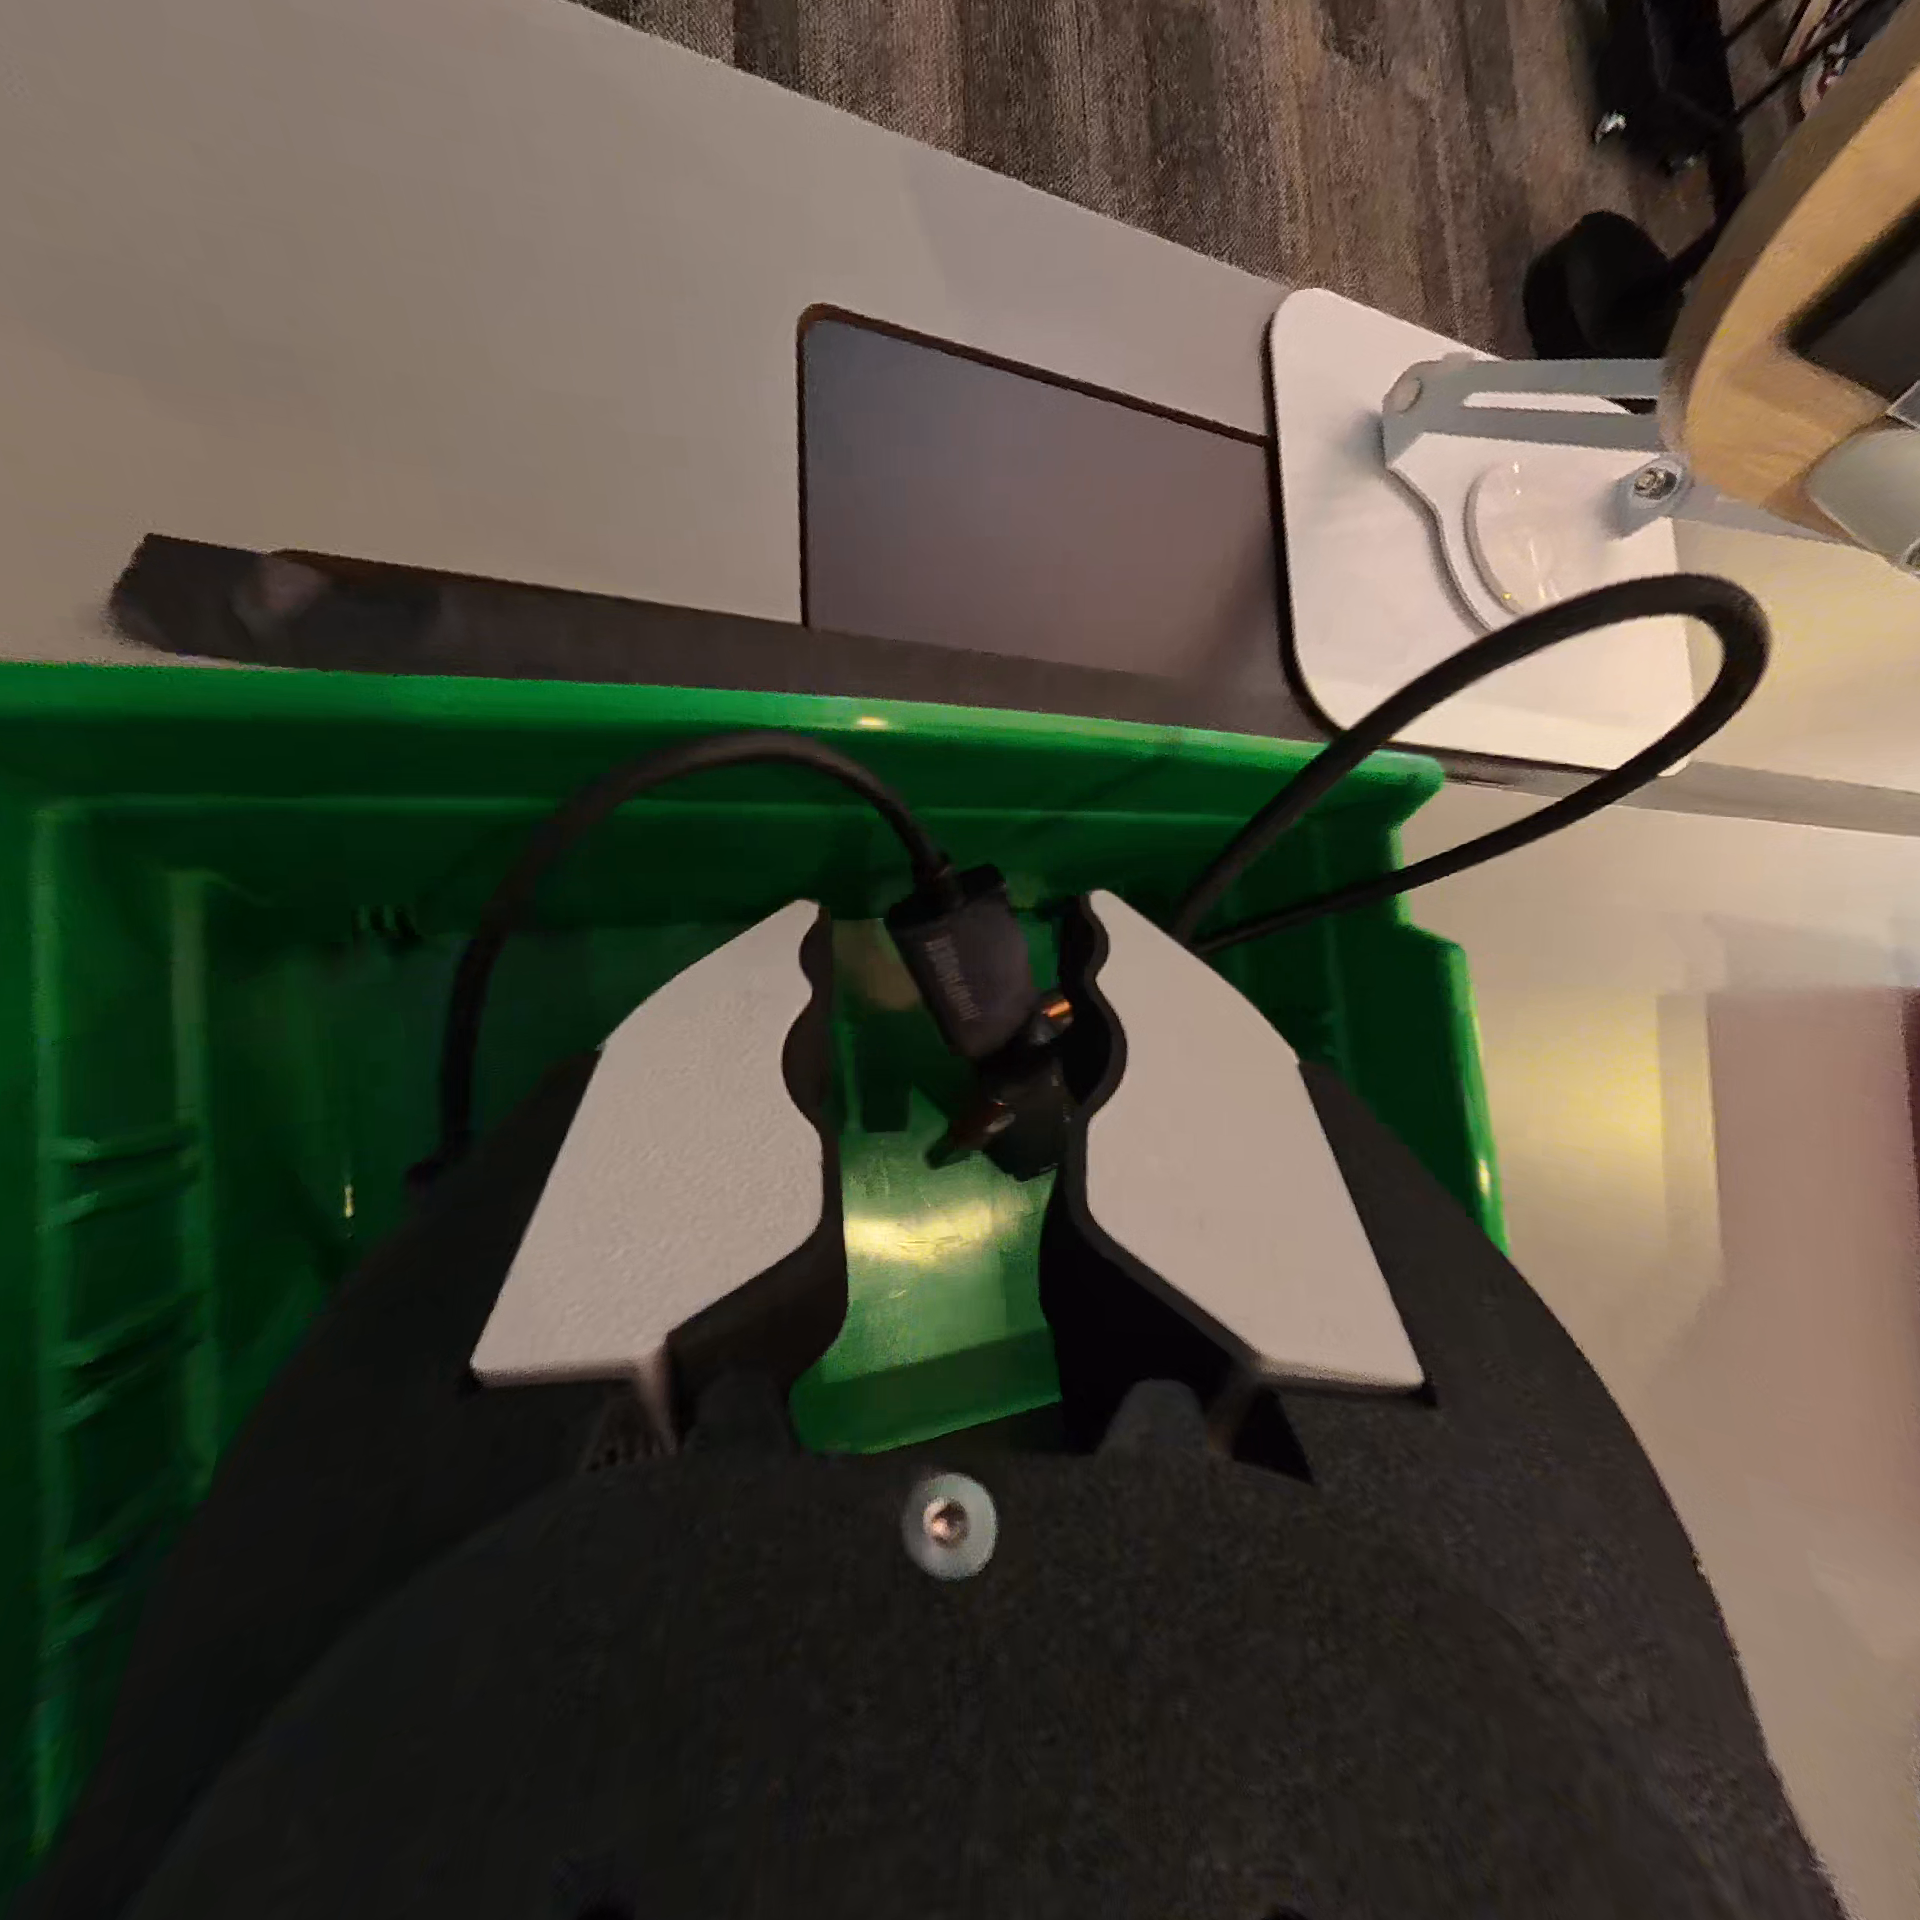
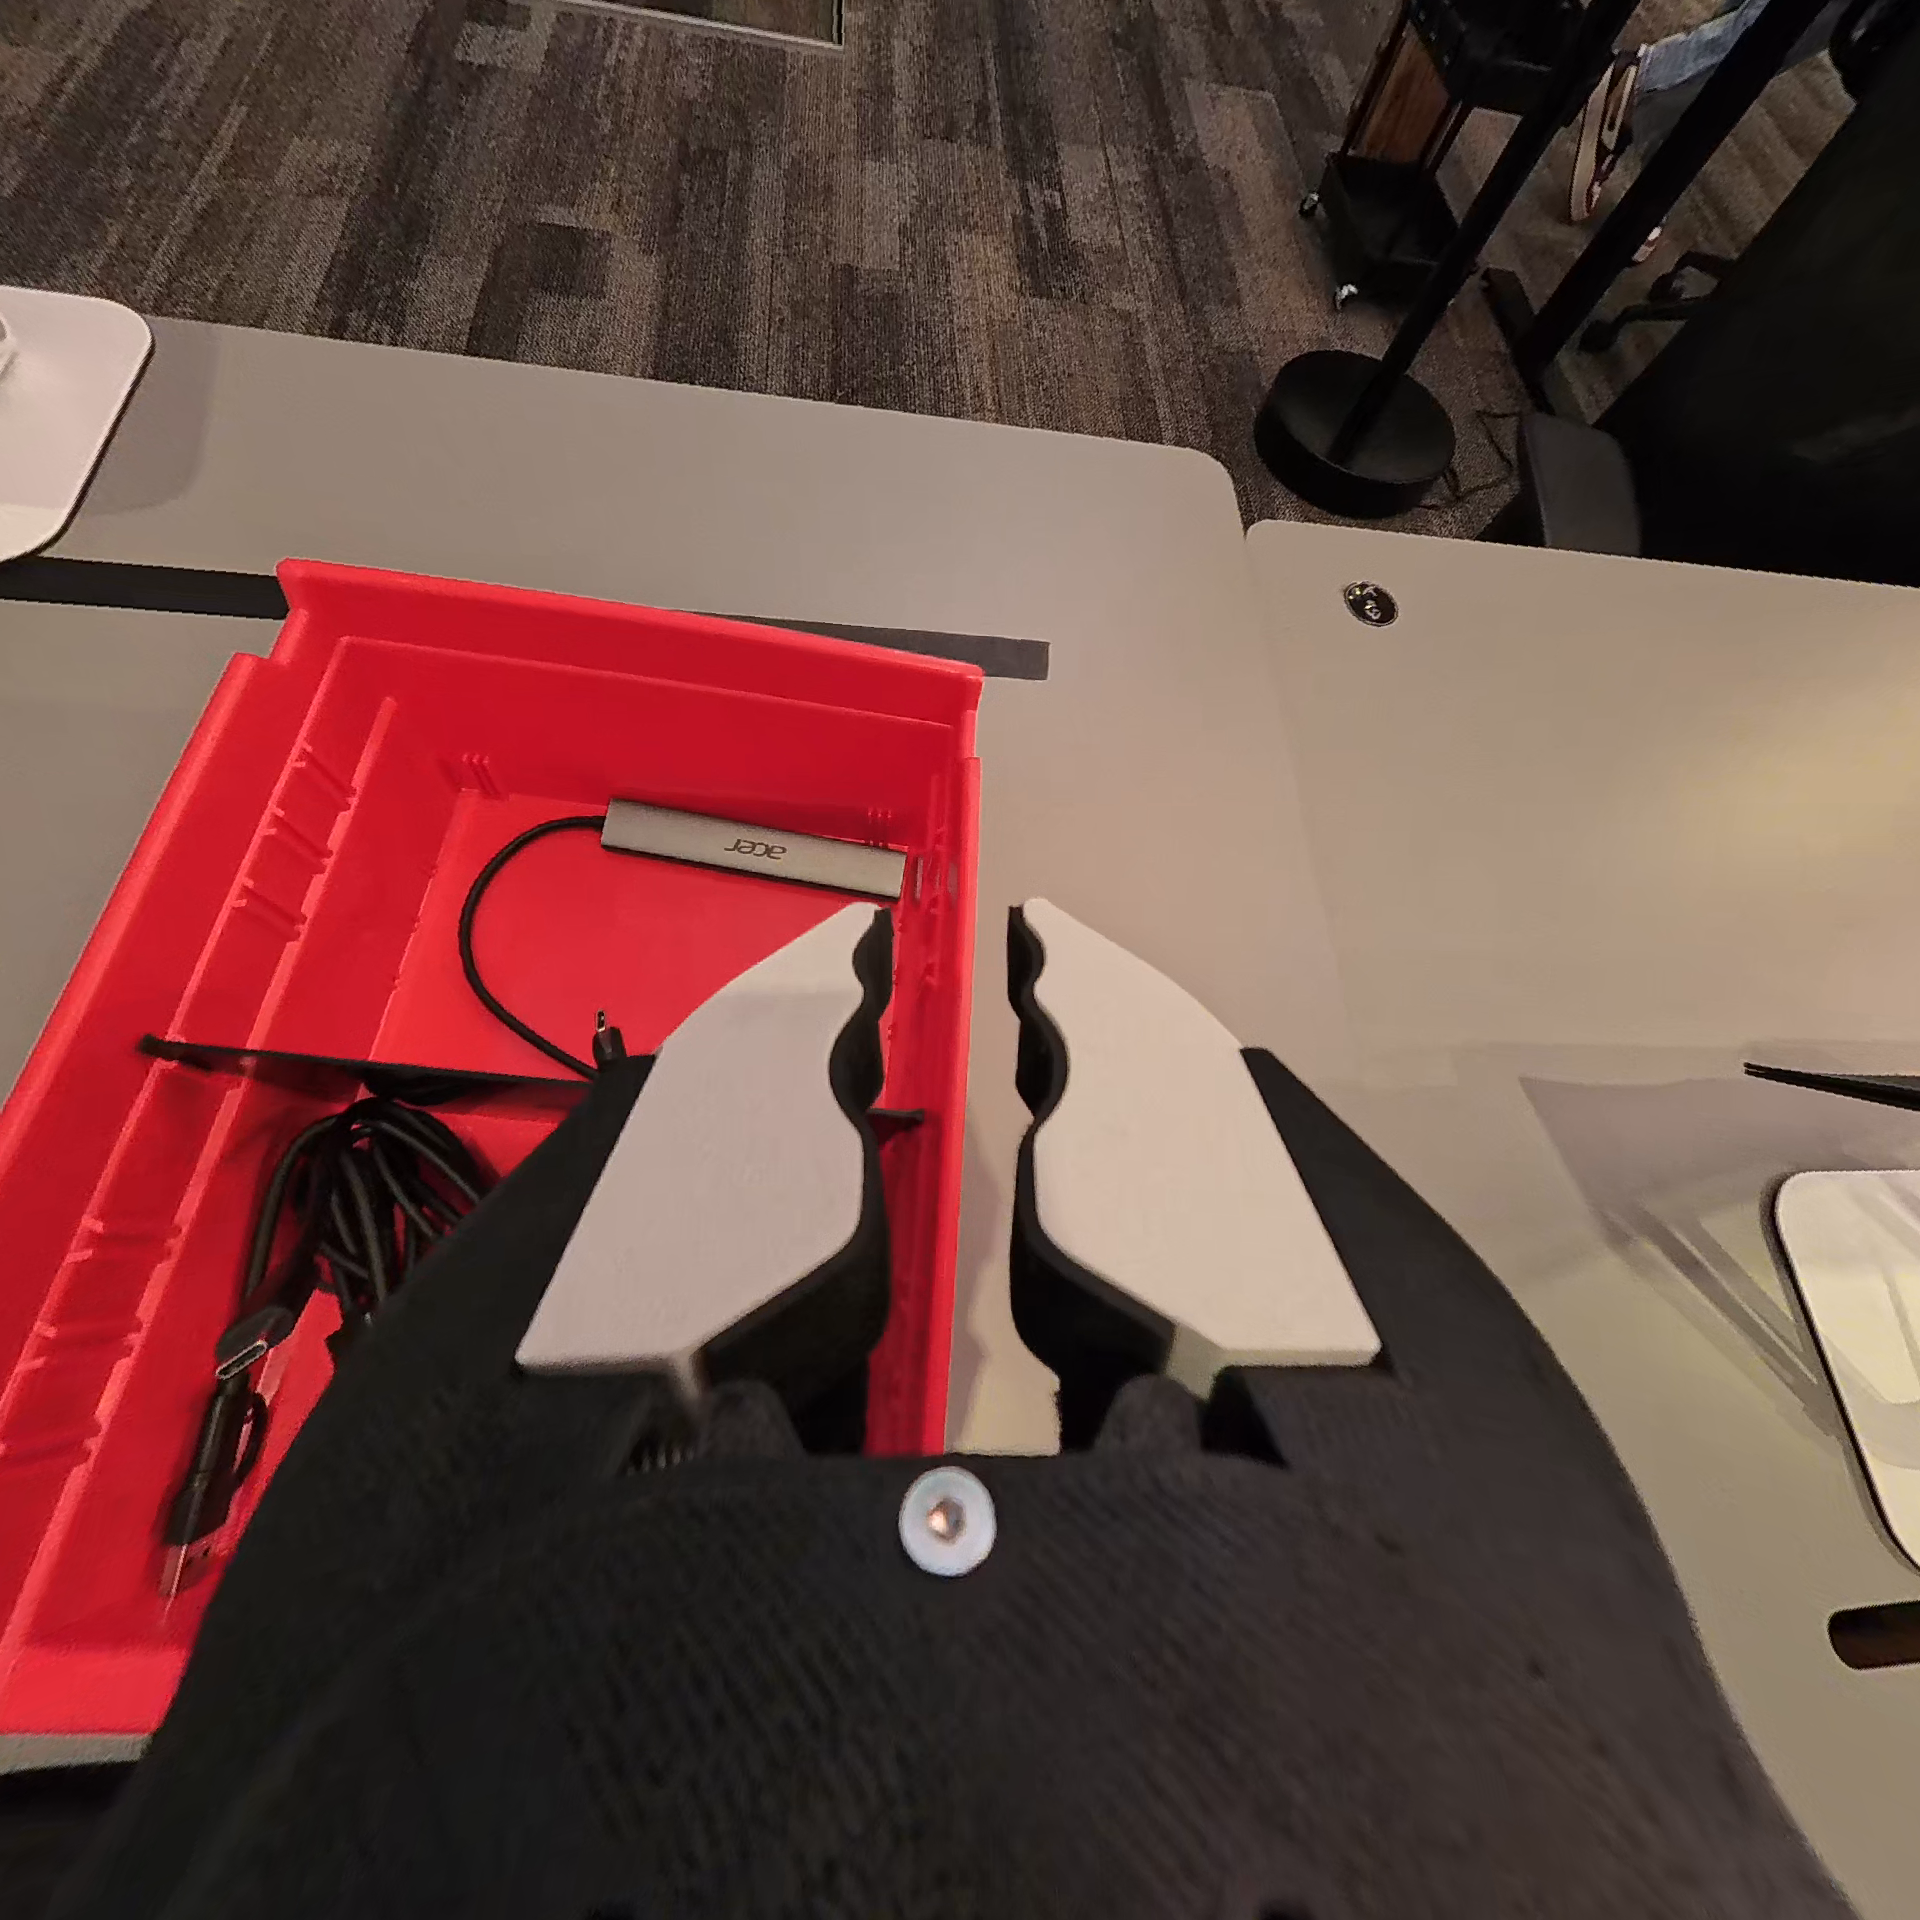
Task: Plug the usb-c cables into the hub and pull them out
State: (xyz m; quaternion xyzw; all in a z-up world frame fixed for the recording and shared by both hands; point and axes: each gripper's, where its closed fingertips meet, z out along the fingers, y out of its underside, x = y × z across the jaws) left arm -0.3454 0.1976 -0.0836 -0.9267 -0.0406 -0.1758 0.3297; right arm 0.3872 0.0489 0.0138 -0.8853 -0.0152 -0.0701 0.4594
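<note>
- Because the two bins sit in separate views, the green bin (image 1: 260, 935) filling the left wrist view and the red bin (image 2: 623, 644) at centre left of the right wrist view, the cable end has a long way to travel to the hub. A snag on either rim would likely tug it loose.
- The right gripper (image 2: 948, 912) is empty with its fingers a narrow gap apart. They straddle the red bin's right wall at frame centre. Lowered as it stands, one finger would likely strike that wall and shove the bin across the table (image 2: 1455, 831).
- The left gripper (image 1: 951, 904) is spread wide over the green bin's floor. A dark connector block (image 1: 961, 977) lies between its fingers, close against the right-hand one. I cannot tell whether they touch. Closing off-centre could pinch it askew or flick it away.
- A black cable (image 1: 1662, 644) loops out over the green rim at the upper right and could catch on a lift.
- The tangled cable bundle (image 2: 353, 1195) at lower left of the red bin may drag out as one.
- The grey hub (image 2: 748, 847) lies loose against the far wall above the fingertips. Unheld, it would probably slide when a plug is pushed in.
</note>
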